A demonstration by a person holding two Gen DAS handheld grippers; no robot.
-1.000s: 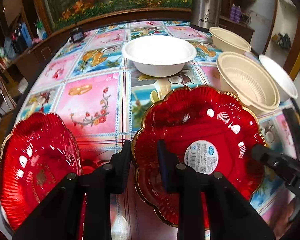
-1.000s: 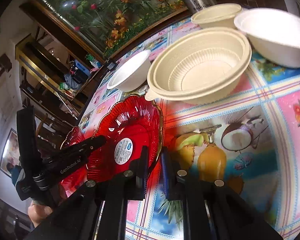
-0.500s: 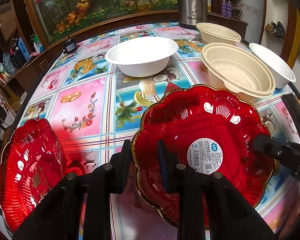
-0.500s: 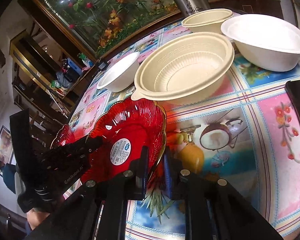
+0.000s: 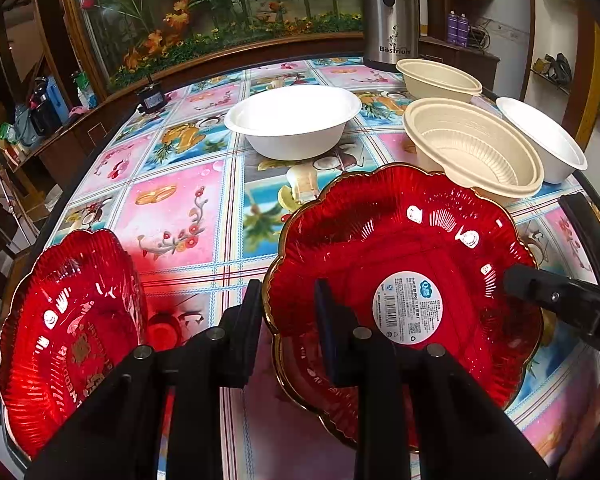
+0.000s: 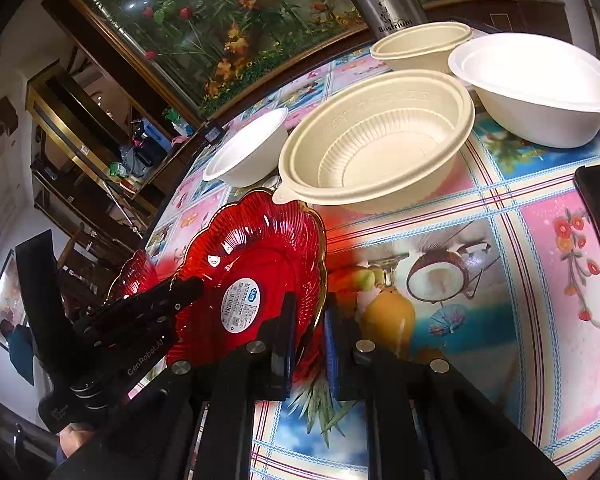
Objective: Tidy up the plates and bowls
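Between both grippers, red plate

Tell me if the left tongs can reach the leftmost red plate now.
Probably not yet: the left tongs are shut on the stickered red plate. The other plate lies uncovered beside them, so letting go should free the way.

left tongs: angled downward, fingers clamped on near rim of red plate | right tongs: angled downward, fingers pinched on the opposite rim of same plate | both grips on one plate, facing each other across it
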